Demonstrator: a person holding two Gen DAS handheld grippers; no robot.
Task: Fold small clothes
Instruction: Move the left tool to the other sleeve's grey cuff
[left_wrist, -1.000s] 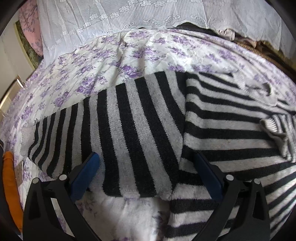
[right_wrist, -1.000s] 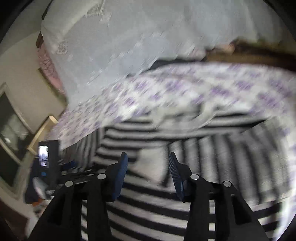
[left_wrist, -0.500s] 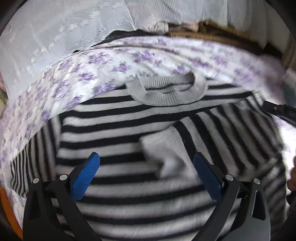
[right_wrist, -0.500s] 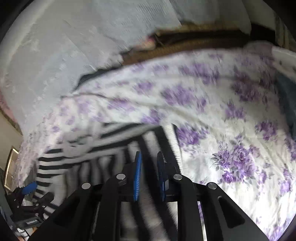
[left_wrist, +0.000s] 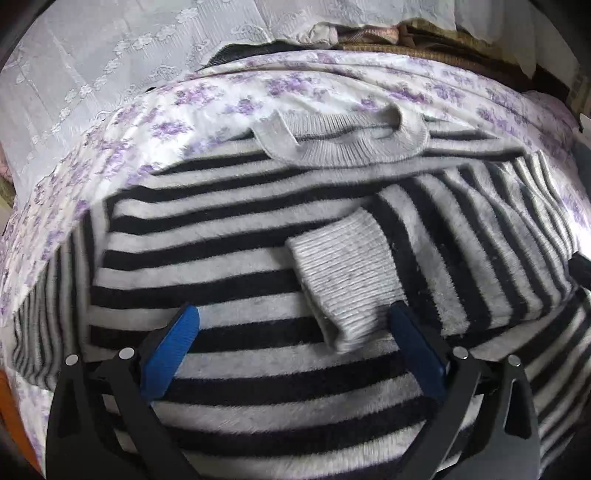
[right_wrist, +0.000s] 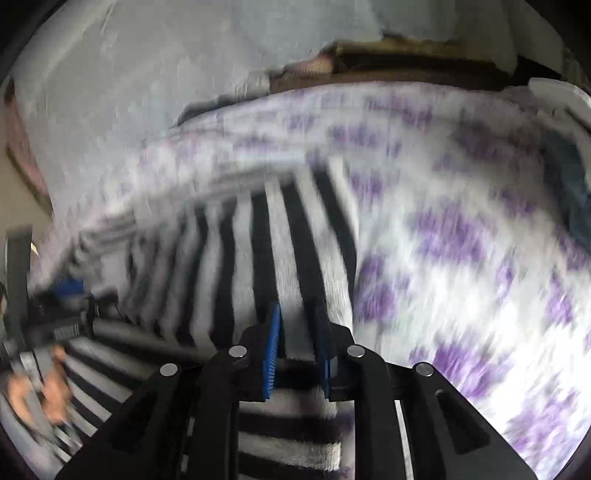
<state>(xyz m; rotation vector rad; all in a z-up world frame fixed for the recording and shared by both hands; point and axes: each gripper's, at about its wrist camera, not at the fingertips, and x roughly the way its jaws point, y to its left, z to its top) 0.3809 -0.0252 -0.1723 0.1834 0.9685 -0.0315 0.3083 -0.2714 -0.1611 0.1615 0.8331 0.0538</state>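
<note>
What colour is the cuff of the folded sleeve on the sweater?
Plain light grey ribbed cuff, unlike the black-and-white striped sweater; clearest in the left wrist view.

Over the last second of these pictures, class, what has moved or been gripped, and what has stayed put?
The right gripper, open over the striped sweater a second ago, has shut on the sweater's right side. The left gripper has swung from the left sleeve to above the body, facing the grey collar. The right sleeve's ribbed cuff now lies folded across the chest. Unchanged: the left gripper is open and the sweater lies on the floral bedsheet.
</note>
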